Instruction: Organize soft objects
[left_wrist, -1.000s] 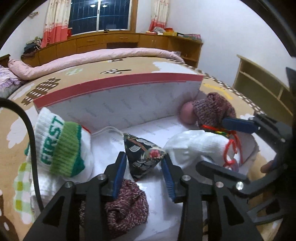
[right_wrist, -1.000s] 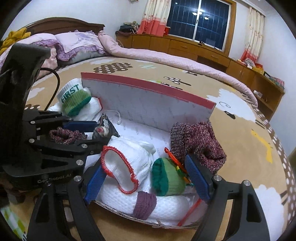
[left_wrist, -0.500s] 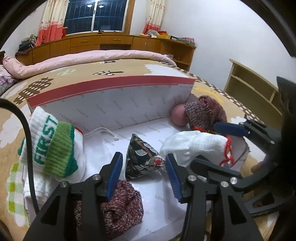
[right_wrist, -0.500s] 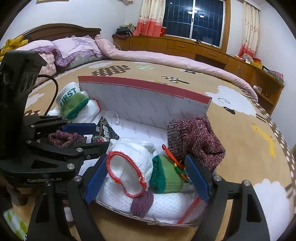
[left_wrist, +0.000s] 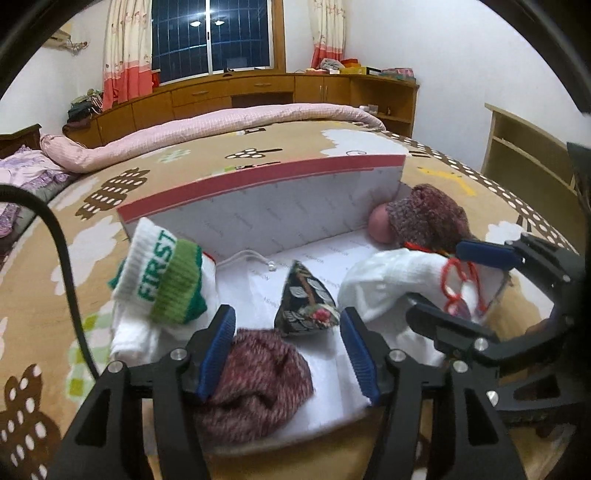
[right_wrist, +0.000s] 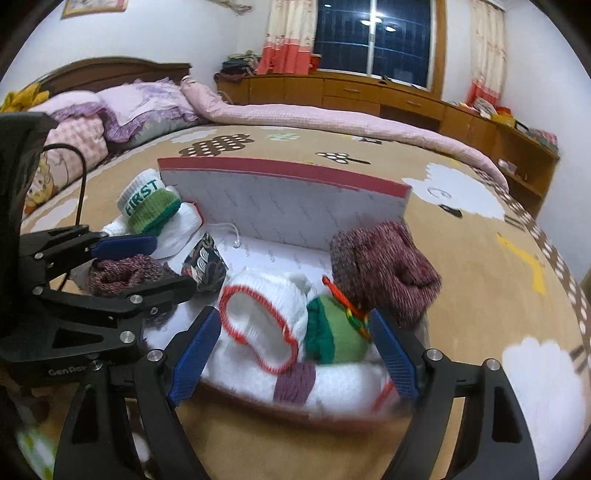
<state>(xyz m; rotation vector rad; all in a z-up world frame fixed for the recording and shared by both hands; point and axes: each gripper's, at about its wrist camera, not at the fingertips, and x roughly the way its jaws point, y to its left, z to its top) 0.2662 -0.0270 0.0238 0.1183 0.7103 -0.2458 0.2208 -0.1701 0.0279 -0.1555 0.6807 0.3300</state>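
Note:
A white box (left_wrist: 295, 206) with a red rim lies on the bed and holds the soft things. My left gripper (left_wrist: 286, 347) hovers at its near edge, jaws opening, over a maroon knit piece (left_wrist: 258, 373). A dark patterned triangular pouch (left_wrist: 306, 306) lies free just beyond the tips. A white-and-green "FIRST" sock (left_wrist: 166, 273) leans at the box's left end. My right gripper (right_wrist: 295, 339) stands wide around a white sock with red trim (right_wrist: 258, 317) and a green sock (right_wrist: 328, 332); neither is lifted. A maroon knit hat (right_wrist: 384, 266) fills the right corner.
The box's tall back wall (right_wrist: 288, 206) stands behind the items. A black cable (left_wrist: 62, 258) runs along the left. Each gripper shows in the other's view: the left gripper (right_wrist: 166, 264), the right gripper (left_wrist: 454, 284). Pink quilt (left_wrist: 221, 122), wooden cabinets and a shelf lie beyond.
My left jaws have spread wider. The patterned pouch, earlier between the left pads, now lies free ahead of the tips. The right gripper has barely moved.

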